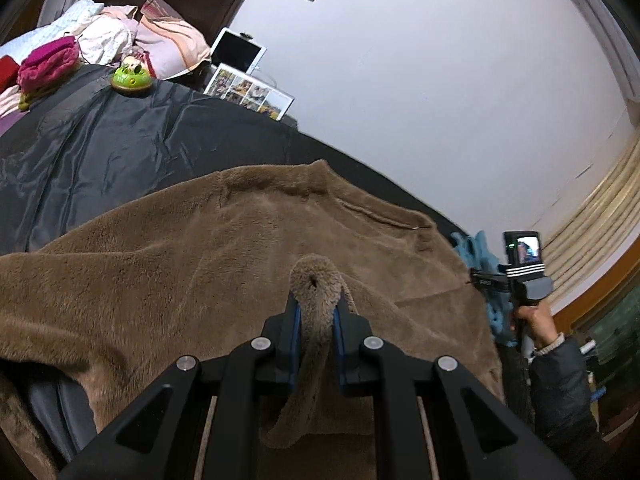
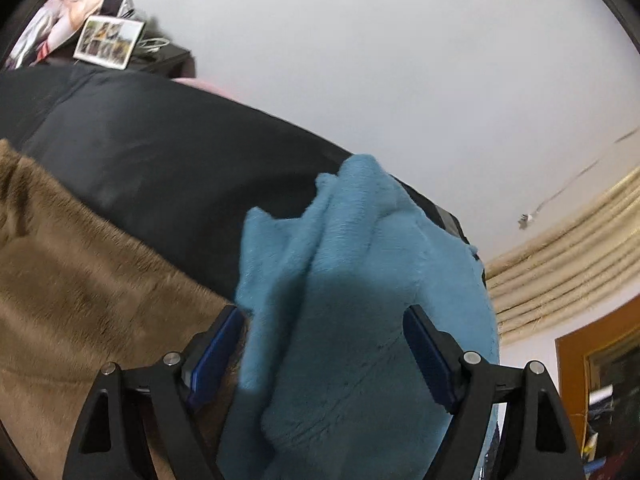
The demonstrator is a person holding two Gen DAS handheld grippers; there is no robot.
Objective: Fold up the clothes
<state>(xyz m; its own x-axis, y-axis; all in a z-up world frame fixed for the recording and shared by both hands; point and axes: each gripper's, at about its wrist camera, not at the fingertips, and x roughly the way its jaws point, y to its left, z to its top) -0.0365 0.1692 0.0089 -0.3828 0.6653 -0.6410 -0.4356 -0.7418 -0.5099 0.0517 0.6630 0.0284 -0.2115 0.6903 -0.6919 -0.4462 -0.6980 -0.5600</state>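
Pinched brown fleece (image 1: pixel 316 320) strip, pointing forward

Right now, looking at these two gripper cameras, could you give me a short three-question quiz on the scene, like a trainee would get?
1. True or false: the left gripper is shut on a fold of the brown fleece garment.
2. What colour is the cloth between the right gripper's open fingers?
3. What lies under the clothes: A) wooden table, B) dark bed cover, C) carpet?

Key: 1 true; 2 blue; 3 B.
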